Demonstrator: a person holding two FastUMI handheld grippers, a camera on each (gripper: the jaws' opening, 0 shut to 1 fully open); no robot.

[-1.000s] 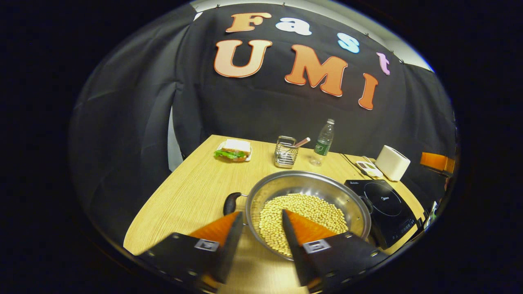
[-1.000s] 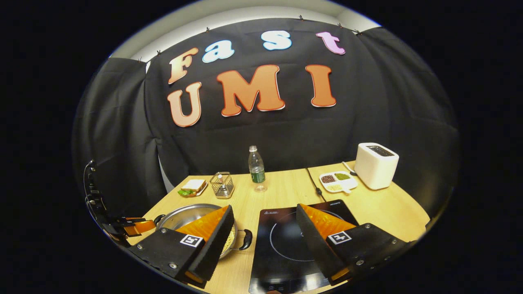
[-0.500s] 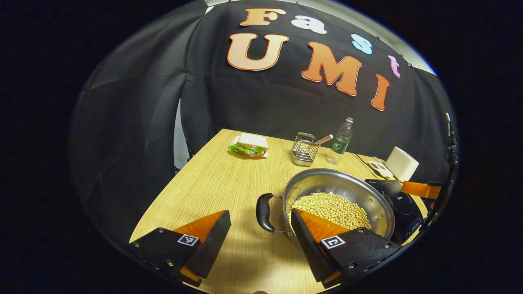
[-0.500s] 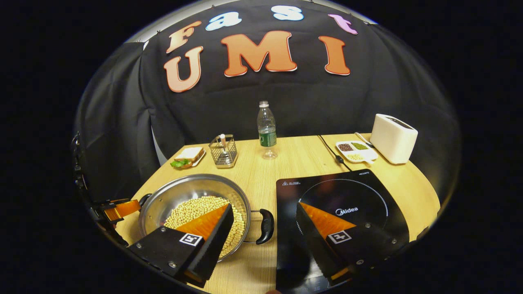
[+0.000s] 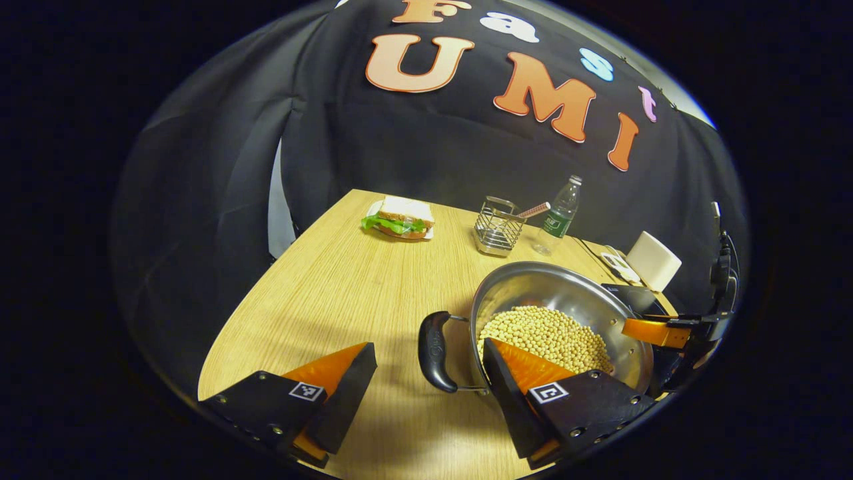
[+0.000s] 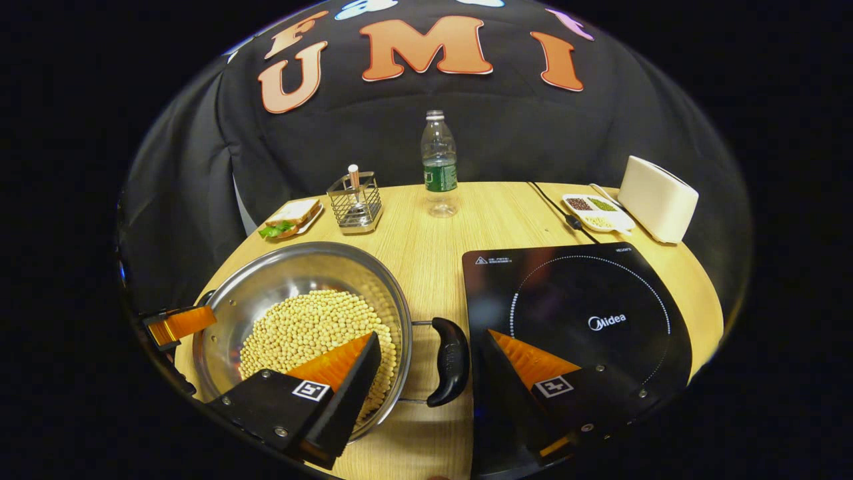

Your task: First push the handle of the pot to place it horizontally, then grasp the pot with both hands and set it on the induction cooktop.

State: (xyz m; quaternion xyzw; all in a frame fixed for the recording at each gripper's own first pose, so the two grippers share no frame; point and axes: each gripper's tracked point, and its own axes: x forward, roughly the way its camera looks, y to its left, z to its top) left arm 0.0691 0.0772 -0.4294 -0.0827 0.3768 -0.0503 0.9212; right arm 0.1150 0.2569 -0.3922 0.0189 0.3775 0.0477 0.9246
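A steel pot (image 5: pixel 560 290) holding soybeans (image 5: pixel 543 333) stands on the wooden table (image 5: pixel 346 287). Its left black handle (image 5: pixel 434 350) lies between the fingers of my left gripper (image 5: pixel 426 350), which is open and touches nothing. In the right gripper view the pot (image 6: pixel 293 273) sits left of the black induction cooktop (image 6: pixel 580 313). The pot's right black handle (image 6: pixel 450 360) lies between the fingers of my right gripper (image 6: pixel 430 339), also open. One right finger hangs over the beans, the other over the cooktop. Each view shows the other gripper by the pot's far handle, the right gripper (image 5: pixel 656 331) and the left gripper (image 6: pixel 180 325).
Along the back of the table stand a sandwich on a plate (image 6: pixel 290 219), a wire basket (image 6: pixel 355 203), a water bottle (image 6: pixel 436 163), a divided dish of beans (image 6: pixel 596 210) and a white toaster (image 6: pixel 656 197). A black cable (image 6: pixel 556 210) runs to the cooktop.
Both grippers have dropped toward the pot. The left one has opened wider and shifted left, so the left handle now lies between its fingers. The right one now straddles the right handle.
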